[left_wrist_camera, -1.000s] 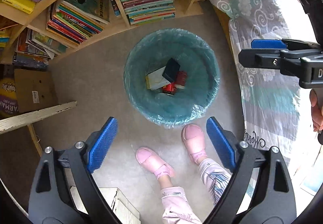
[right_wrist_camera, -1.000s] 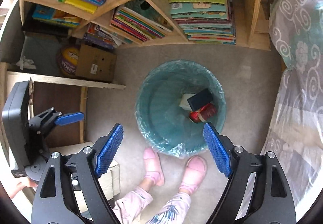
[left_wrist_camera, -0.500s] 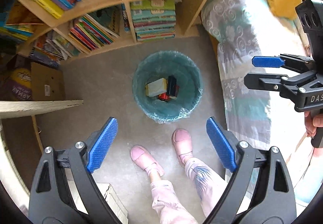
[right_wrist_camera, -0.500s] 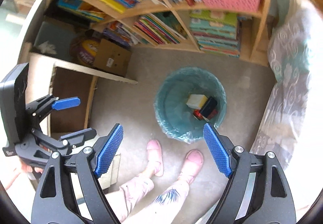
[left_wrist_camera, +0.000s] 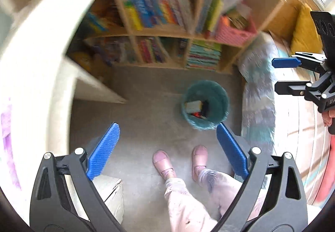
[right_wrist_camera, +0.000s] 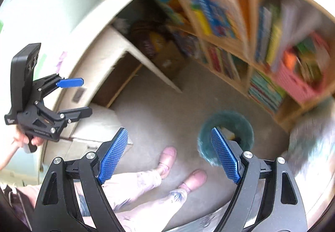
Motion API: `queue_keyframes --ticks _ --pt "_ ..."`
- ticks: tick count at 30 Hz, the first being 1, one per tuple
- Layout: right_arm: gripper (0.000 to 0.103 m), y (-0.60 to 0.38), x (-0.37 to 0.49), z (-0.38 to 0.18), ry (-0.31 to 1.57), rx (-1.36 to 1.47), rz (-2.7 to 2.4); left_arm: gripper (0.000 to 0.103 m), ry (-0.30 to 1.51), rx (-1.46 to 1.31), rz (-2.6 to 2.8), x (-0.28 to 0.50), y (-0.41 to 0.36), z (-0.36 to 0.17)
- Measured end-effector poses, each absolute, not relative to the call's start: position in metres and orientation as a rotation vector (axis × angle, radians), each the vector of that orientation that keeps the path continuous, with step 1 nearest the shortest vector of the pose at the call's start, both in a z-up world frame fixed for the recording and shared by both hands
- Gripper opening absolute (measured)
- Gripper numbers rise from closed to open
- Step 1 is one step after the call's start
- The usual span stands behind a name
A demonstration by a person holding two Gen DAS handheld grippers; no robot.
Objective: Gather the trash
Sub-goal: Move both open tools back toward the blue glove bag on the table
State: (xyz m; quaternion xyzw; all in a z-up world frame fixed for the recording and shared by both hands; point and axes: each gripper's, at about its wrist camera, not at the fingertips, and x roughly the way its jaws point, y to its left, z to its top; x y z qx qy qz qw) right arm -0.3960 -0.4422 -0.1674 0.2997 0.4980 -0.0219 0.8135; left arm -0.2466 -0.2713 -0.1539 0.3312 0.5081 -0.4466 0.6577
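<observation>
A teal-lined trash bin (left_wrist_camera: 206,104) stands on the grey floor and holds a pale box, a dark box and something red. It also shows in the right wrist view (right_wrist_camera: 234,127), partly behind my right finger. My left gripper (left_wrist_camera: 167,148) is open and empty, high above the floor, with the bin far below to its right. My right gripper (right_wrist_camera: 171,152) is open and empty, also held high. Each gripper shows in the other's view: the right one (left_wrist_camera: 293,75) at the right edge, the left one (right_wrist_camera: 71,96) at the left. Both views are blurred.
A wooden bookshelf (left_wrist_camera: 167,29) full of books and a pink basket (left_wrist_camera: 234,31) stands behind the bin. A white table edge (left_wrist_camera: 48,64) curves on the left. A patterned bed cover (left_wrist_camera: 259,96) lies right. My pink shoes (left_wrist_camera: 163,160) stand on the floor. A cardboard box (left_wrist_camera: 111,194) sits below.
Both grippers have risen and pulled back from the bin, which now looks much smaller. The views have swung left and the white table edge has come in.
</observation>
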Motion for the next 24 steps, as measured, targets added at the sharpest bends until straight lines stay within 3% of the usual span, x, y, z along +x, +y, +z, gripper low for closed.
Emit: queue_keyframes --ticks 11,24 --pt "0.083 -0.375 -0.272 -0.097 1.022 0.418 0.170 0.093 1.064 0.589 -0.739 -0.146 -0.156 -0.088" --pt "0.087 -0.249 -0.129 -0.074 1.037 0.458 0.228 0.094 1.068 0.578 -0.621 0.001 -0.021 -0.084"
